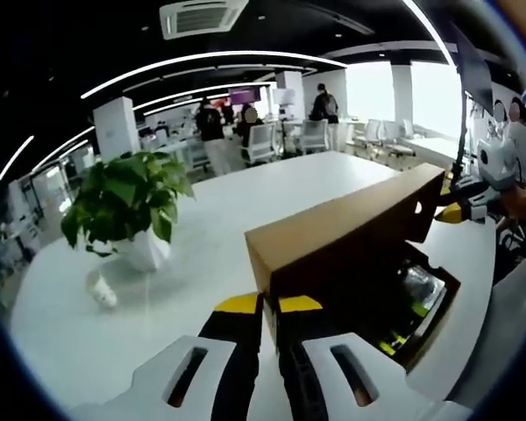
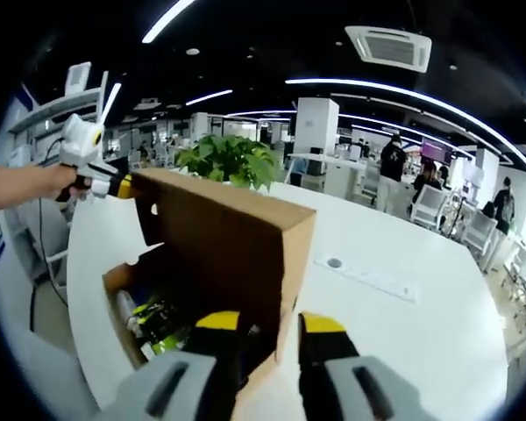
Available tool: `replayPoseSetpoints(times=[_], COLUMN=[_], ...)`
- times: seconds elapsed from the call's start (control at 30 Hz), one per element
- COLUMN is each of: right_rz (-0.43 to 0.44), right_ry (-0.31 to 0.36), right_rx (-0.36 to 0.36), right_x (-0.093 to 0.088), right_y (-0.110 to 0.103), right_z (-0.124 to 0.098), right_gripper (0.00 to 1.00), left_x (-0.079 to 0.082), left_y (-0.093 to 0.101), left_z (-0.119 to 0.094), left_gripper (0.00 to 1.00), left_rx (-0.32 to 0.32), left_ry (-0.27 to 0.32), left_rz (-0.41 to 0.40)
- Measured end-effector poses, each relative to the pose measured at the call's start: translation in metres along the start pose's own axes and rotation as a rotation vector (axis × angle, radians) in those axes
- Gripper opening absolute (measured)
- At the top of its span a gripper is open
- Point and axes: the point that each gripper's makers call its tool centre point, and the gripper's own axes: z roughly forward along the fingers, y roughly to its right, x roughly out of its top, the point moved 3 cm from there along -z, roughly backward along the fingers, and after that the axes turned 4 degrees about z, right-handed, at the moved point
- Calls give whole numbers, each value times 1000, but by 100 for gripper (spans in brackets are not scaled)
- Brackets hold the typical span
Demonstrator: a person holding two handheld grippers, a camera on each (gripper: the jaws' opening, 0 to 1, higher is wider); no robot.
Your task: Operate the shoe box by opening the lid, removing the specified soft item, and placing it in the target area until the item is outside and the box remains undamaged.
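Cardboard shoe box lid stands raised, both the left gripper and right gripper pinching its corners, so reaching inside likely follows.

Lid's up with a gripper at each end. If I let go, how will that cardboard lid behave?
The lid is probably light, thin cardboard, so it may flop back down over the box. Gripped at both ends by the left gripper and right gripper, it could crease if twisted.
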Motion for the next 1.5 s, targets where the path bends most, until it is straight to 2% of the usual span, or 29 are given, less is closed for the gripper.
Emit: replayPoseSetpoints(times=[0.4, 0.63, 1.5], right_rz=[10, 0, -43], right_ry=[-64, -91, -131], right_rx=[-5, -12, -23], right_x=[-27, -36, -44], right_y=[5, 9, 16], right_z=[10, 18, 41], right_gripper=[17, 14, 0], left_x=[4, 7, 13], left_y=[-4, -7, -15], left_z=[8, 12, 26], left_gripper=[2, 2, 2], left_rx=[-3, -7, -16], left_ry=[1, 2, 0], left_rz=[-8, -10, -21])
